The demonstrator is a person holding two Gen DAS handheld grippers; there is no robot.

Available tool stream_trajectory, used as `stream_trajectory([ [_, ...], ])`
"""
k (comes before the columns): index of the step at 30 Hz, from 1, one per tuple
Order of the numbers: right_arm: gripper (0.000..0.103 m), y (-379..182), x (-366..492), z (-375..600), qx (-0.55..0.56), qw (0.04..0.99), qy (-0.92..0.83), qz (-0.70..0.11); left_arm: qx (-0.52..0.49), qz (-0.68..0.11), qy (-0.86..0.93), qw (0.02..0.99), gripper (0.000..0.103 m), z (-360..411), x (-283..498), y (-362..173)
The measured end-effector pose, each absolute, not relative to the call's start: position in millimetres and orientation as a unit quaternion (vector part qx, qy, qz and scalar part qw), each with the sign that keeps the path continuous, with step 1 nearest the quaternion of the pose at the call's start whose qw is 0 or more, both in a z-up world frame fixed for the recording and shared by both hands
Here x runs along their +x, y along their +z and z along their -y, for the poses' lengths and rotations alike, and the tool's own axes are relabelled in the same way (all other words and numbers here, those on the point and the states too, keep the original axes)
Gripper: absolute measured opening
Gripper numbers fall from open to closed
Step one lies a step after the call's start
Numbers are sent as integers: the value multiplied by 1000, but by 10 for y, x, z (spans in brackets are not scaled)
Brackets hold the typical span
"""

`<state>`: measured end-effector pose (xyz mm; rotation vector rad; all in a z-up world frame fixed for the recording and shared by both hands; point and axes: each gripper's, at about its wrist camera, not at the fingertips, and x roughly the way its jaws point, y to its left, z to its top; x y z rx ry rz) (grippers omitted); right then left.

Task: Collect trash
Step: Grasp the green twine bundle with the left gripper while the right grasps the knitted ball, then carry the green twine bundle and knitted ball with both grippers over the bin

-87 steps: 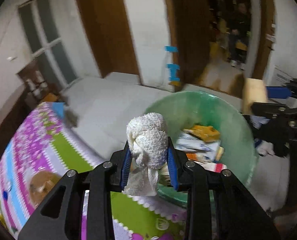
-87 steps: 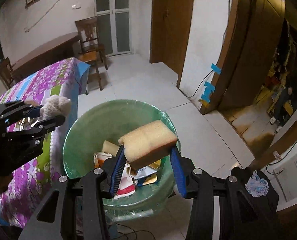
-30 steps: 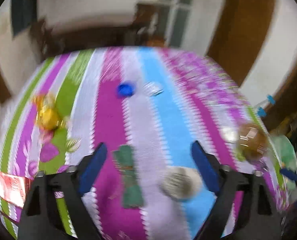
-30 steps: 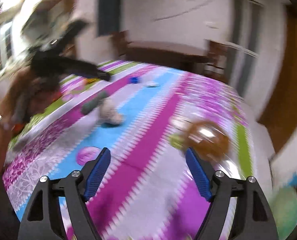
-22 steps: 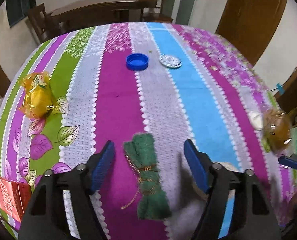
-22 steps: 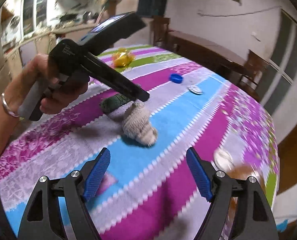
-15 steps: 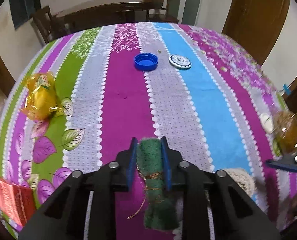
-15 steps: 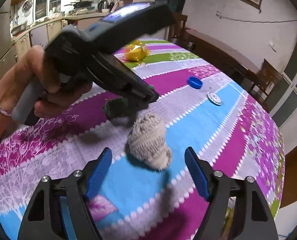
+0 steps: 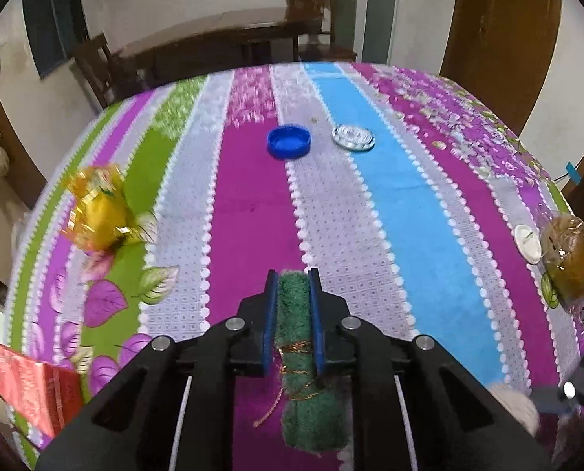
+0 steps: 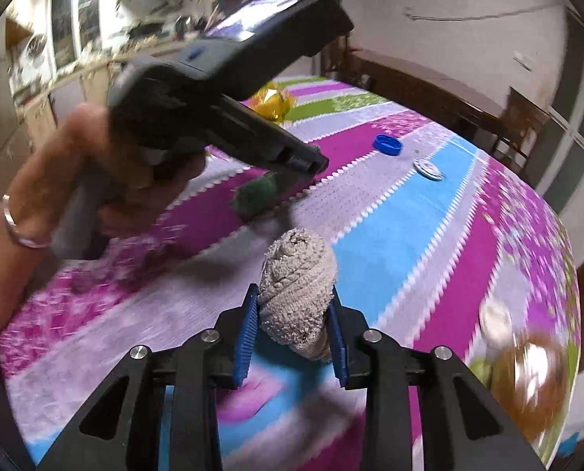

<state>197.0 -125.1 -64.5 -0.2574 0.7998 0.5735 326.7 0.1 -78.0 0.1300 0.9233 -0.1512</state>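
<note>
My left gripper (image 9: pixel 293 274) is shut on a green scrub cloth (image 9: pixel 299 357) with gold thread, held just above the striped tablecloth (image 9: pixel 390 212). The cloth also shows in the right wrist view (image 10: pixel 256 194), under the left gripper's fingers (image 10: pixel 299 161). My right gripper (image 10: pixel 293 298) has its blue pads closed against a grey-white rolled rag (image 10: pixel 297 294) on the table. That rag shows at the lower right of the left wrist view (image 9: pixel 513 406).
On the table lie a blue bottle cap (image 9: pixel 289 141), a clear round lid (image 9: pixel 353 138), a yellow foil wrapper (image 9: pixel 97 208), a red packet (image 9: pixel 32 388), a small white lid (image 9: pixel 528 238) and a brown bagged item (image 9: pixel 570 261). Chairs and a dark sideboard stand behind.
Both grippers dropped their earlier items at the green basin and swung to the table. The left closed on the green cloth and lifted; the right closed on the rag.
</note>
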Motion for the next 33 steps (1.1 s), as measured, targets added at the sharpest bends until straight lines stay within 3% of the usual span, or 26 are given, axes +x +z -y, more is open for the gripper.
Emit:
stream_trajectory([
  [12, 34, 151, 837, 2402, 19, 920, 137, -367, 127, -341, -179, 914, 13, 1017, 2264, -80],
  [19, 34, 534, 259, 3533, 58, 934, -4, -354, 213, -291, -283, 889, 13, 2220, 1639, 97],
  [33, 34, 220, -595, 5394, 119, 875, -202, -424, 294, -293, -441, 795, 13, 4088, 1008, -154],
])
